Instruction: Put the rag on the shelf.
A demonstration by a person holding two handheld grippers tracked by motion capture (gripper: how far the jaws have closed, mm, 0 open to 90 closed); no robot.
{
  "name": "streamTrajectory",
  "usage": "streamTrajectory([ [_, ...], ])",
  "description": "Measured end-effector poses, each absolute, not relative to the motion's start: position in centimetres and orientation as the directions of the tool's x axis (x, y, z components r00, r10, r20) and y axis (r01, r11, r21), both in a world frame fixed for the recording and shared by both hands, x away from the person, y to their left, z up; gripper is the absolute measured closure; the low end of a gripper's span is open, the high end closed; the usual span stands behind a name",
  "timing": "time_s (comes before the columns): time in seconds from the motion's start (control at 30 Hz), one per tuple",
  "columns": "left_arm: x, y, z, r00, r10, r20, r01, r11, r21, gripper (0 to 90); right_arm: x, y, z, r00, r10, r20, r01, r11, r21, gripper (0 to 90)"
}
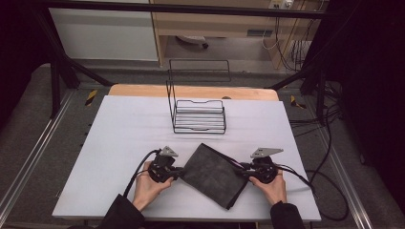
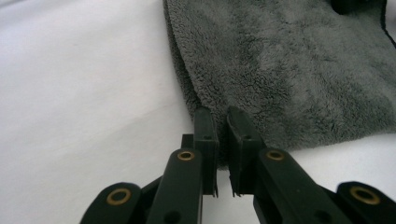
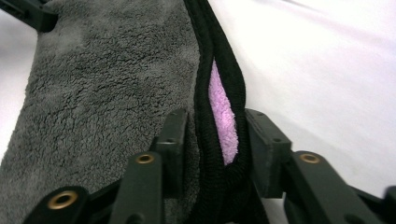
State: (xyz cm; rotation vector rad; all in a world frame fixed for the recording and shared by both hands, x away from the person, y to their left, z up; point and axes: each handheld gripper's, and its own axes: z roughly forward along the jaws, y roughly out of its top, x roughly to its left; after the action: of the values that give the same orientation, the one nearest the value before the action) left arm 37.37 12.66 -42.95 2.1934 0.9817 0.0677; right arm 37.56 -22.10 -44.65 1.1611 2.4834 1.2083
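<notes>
A dark grey towel (image 1: 212,174) lies folded flat on the white table (image 1: 119,143), turned at a slant. My left gripper (image 1: 177,172) meets its left edge; in the left gripper view the jaws (image 2: 222,123) stand nearly together with the towel's folded edge (image 2: 289,70) pinched between them. My right gripper (image 1: 244,168) is at the towel's right side. In the right gripper view its jaws (image 3: 215,116) press on the stacked black hems, with a strip of purple pile (image 3: 224,121) showing between the layers of grey towel (image 3: 102,93).
A black wire rack (image 1: 198,117) with a tall upright frame stands behind the towel at the table's middle back. A wooden board edge (image 1: 191,90) runs along the far side. Cables trail from both grippers toward the near edge and the right.
</notes>
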Motion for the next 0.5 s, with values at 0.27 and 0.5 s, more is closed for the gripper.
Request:
streamTrajectory([
  [0.27, 37.9, 14.5, -42.5, 0.717, 0.670, -0.192, 0.617, -0.480, 0.624, 83.2, 37.4, -20.9, -44.7, -0.715, 0.676, 0.178, 0.549, 0.384, 0.742, 49.0],
  [0.5, 38.4, 15.2, -42.5, 0.723, 0.674, -0.152, 0.600, -0.503, 0.622, 83.1, 37.3, -20.1, -44.8, -0.727, 0.664, 0.173, 0.522, 0.371, 0.768, 35.8],
])
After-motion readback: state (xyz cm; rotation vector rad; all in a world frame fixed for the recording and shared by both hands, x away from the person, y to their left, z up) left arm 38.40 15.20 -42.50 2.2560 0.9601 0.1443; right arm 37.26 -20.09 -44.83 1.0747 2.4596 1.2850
